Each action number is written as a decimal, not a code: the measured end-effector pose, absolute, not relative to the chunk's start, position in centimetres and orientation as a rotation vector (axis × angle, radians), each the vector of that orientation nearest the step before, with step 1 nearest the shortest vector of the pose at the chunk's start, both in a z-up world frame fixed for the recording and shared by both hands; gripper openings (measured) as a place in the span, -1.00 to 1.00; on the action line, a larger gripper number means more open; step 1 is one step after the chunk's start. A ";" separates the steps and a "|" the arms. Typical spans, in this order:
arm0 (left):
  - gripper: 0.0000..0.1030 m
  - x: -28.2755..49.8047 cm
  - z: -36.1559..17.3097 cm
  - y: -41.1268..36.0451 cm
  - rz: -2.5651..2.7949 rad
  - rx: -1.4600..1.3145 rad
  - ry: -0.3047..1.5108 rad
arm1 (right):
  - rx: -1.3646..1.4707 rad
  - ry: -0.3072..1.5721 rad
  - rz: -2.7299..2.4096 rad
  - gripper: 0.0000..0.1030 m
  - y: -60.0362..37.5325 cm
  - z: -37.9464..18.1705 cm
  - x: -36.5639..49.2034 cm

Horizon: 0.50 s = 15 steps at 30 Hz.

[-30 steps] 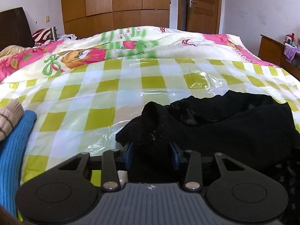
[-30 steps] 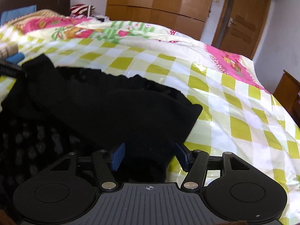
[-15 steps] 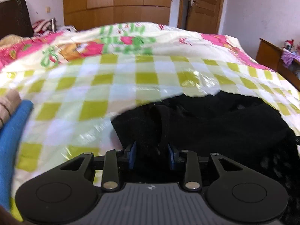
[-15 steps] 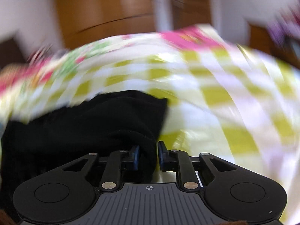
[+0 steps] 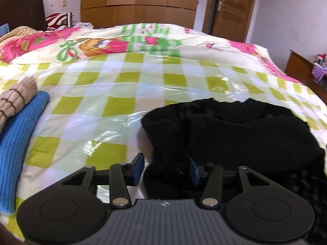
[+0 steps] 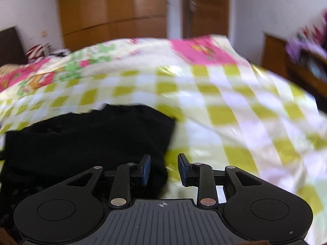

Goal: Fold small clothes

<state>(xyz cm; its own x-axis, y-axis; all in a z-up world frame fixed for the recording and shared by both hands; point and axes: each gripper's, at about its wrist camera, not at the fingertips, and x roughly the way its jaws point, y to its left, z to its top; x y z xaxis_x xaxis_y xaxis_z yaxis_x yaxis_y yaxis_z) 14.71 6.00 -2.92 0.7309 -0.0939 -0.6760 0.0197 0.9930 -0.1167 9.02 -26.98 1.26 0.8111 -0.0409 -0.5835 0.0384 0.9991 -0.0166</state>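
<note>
Both grippers have just been opening; left gripper (image 5: pixel 166 168) and right gripper (image 6: pixel 163 169) stand open, released; black garment (image 5: pixel 235 134) lies folded on the bed (image 5: pixel 122 85), cloth between unclamped pads; fold step judged complete.

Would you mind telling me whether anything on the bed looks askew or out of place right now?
Only the black garment looks untidy: it lies bunched and creased on the checked plastic sheet, with no neat fold visible. The blue knit and beige striped knit lie tidily at the left edge.
</note>
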 end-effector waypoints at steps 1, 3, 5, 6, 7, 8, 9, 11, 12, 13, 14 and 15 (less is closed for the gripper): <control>0.28 14.9 -3.1 6.2 -0.051 -0.099 0.748 | -0.012 0.617 0.009 -0.40 -25.8 1.8 9.3; 0.32 14.9 -3.3 6.6 -0.047 -0.095 0.742 | -0.026 0.610 0.143 -0.38 -22.5 2.4 10.4; 0.31 14.3 -3.0 7.5 -0.101 -0.174 0.736 | -0.042 0.617 0.281 -0.38 -19.2 2.6 12.1; 0.32 13.9 -2.8 8.0 -0.118 -0.204 0.727 | -0.042 0.623 0.369 -0.38 -17.2 2.7 13.1; 0.35 13.4 -2.6 8.5 -0.119 -0.215 0.714 | -0.040 0.626 0.451 -0.38 -15.3 2.8 14.2; 0.36 13.1 -2.6 8.8 -0.111 -0.207 0.706 | -0.043 0.638 0.526 -0.30 -13.6 2.9 15.3; 0.37 12.6 -2.5 9.2 -0.086 -0.184 0.697 | -0.048 0.648 0.581 -0.21 -12.0 2.9 16.1; 0.37 12.1 -2.7 9.6 -0.047 -0.137 0.685 | -0.099 0.673 0.668 -0.19 -9.1 2.8 17.8; 0.37 12.0 -3.0 9.9 -0.039 -0.120 0.687 | -0.125 0.686 0.705 -0.19 -7.8 2.7 18.5; 0.37 12.0 -3.3 10.2 -0.036 -0.118 0.692 | -0.144 0.715 0.746 -0.19 -6.6 2.4 19.3; 0.37 12.1 -3.6 10.6 -0.033 -0.127 0.697 | -0.155 0.753 0.784 -0.19 -5.7 2.0 20.0; 0.37 12.2 -3.8 10.9 -0.036 -0.140 0.702 | -0.175 0.775 0.822 -0.18 -5.0 1.6 20.5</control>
